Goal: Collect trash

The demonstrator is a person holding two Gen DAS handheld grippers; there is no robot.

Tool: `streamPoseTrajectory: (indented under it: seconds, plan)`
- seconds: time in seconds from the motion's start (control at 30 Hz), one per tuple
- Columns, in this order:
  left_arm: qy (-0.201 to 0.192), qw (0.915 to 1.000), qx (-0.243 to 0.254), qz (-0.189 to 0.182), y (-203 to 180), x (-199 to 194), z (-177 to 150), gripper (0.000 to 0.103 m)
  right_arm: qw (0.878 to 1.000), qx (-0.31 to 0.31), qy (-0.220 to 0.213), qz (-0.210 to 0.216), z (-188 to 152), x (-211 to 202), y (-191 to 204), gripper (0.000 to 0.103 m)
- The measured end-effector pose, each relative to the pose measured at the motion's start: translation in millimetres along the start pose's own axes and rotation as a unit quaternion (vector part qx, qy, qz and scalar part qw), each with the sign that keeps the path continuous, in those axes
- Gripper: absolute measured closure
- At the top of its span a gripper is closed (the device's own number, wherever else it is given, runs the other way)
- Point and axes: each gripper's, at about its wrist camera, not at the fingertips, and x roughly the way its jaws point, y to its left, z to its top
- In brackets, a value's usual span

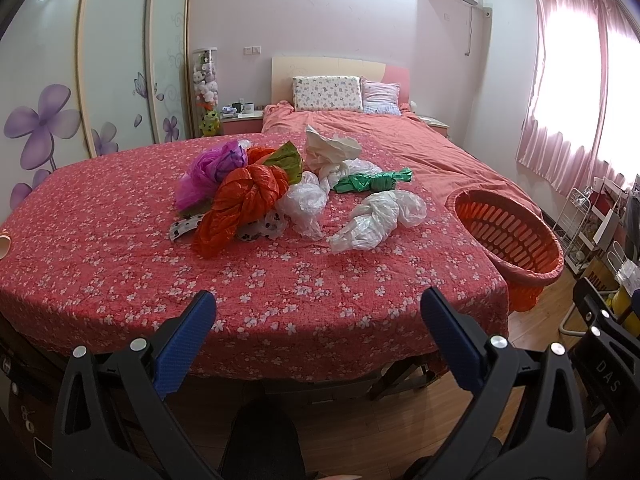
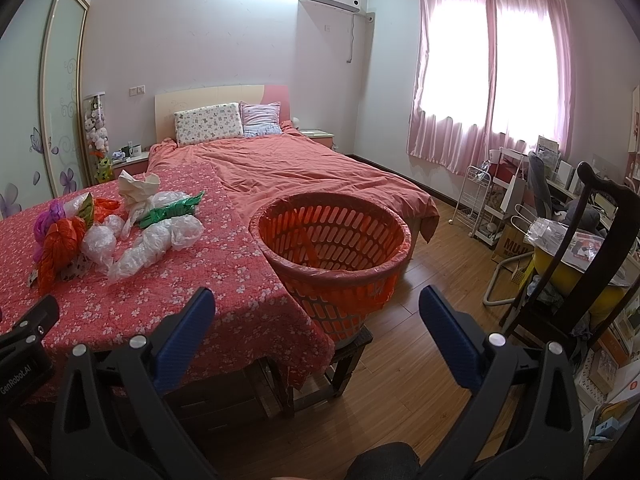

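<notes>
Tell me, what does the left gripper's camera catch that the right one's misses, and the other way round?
Only the left view shows the left gripper open over the floral tablecloth's near edge. Only the right view shows the right gripper open, the stool under the orange basket, and the dark chair. Both show the heap of plastic bags and the bed.

"DAS" on right gripper (image 1: 608,372), "GenRobot.AI" on left gripper (image 2: 16,380)
</notes>
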Motion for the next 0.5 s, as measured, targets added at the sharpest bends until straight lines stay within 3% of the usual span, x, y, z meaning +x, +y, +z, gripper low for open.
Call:
streamPoseTrajectory:
  seconds: [0.5]
  plan:
    - [0.001, 1.0, 0.0, -0.001, -3.2, -2.7, -4.7, 0.002, 1.0, 0.0, 0.001, 0.0, -0.1, 2.3, -1.1, 0.004]
